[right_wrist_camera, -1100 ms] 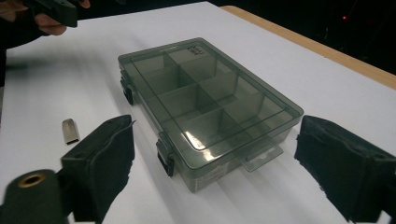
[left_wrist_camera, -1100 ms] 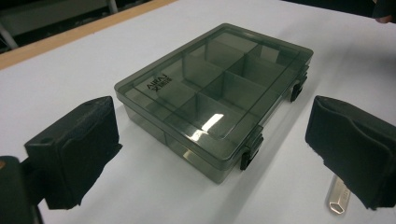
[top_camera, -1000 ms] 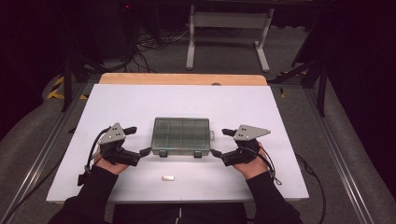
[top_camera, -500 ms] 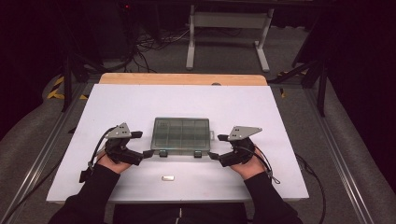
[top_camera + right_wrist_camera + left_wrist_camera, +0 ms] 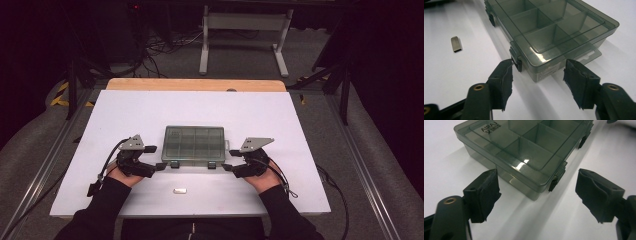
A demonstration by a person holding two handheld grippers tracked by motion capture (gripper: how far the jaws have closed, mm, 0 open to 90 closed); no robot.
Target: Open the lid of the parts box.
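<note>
White tabletop under dark surroundings carries a smoky translucent plastic compartment box at its middle, lid down, 2 black latches on the near edge. Left gripper and right gripper each bracket a near corner; their jaws have just been closing but stand spread, touching nothing. Judged step: lining up on the latches. Next: ease a pad under each latch. A small silver metal piece lies nearer the person.

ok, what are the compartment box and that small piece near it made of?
Compartment box: looks like smoky translucent plastic, glossy; dividers show through the lid and light glints off it. Its latches look like opaque black plastic. Small piece: probably metal, a silvery brushed sheen, though too small to be sure.
</note>
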